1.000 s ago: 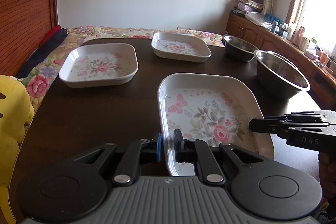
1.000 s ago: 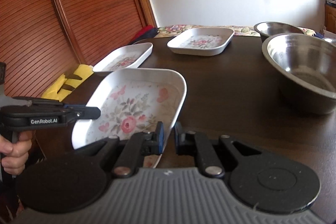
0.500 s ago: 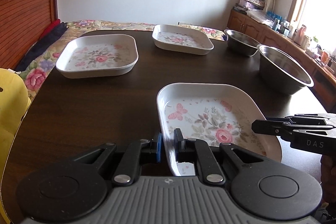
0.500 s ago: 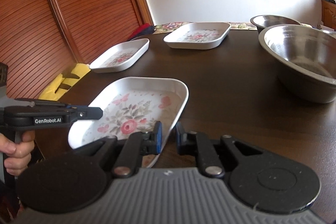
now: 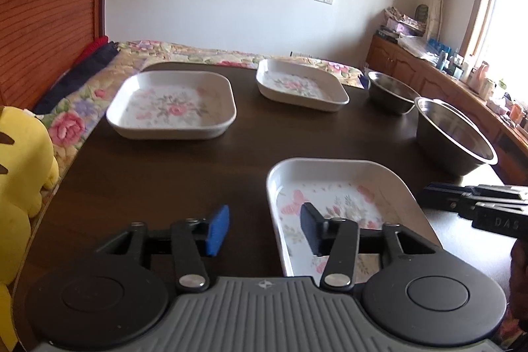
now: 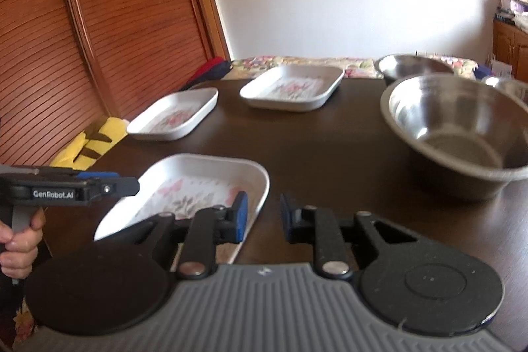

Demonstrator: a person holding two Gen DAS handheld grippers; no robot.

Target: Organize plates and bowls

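White floral plates number three on the dark table (image 5: 158, 174); the near plate (image 5: 333, 187) lies flat by the front edge, the left plate (image 5: 171, 104) sits toward the far left, and the far plate (image 5: 302, 84) rests near the back edge, all three well apart from one another; steel bowls number at least two in the left view, a big bowl (image 5: 452, 137) on the right side and a small bowl (image 5: 389, 91) behind it, near each other; the right view shows the rim of a third bowl (image 6: 510, 86) at the far right, too cropped to tell more; the left gripper (image 5: 264, 230) has its jaws spread wide, straddling the near plate's left rim, the blue pad (image 5: 217, 230) over bare table and the dark pad (image 5: 310, 230) over the plate's inside, neither visibly touching it; the right gripper (image 6: 262, 216) is also parted, its left pad (image 6: 239, 213) over the plate's right edge and the other pad over the table, with the rim between them and not pinched; a hand (image 6: 18, 236) grips the left tool's handle; a yellow plush (image 5: 23, 174) sits beside the table's left side.
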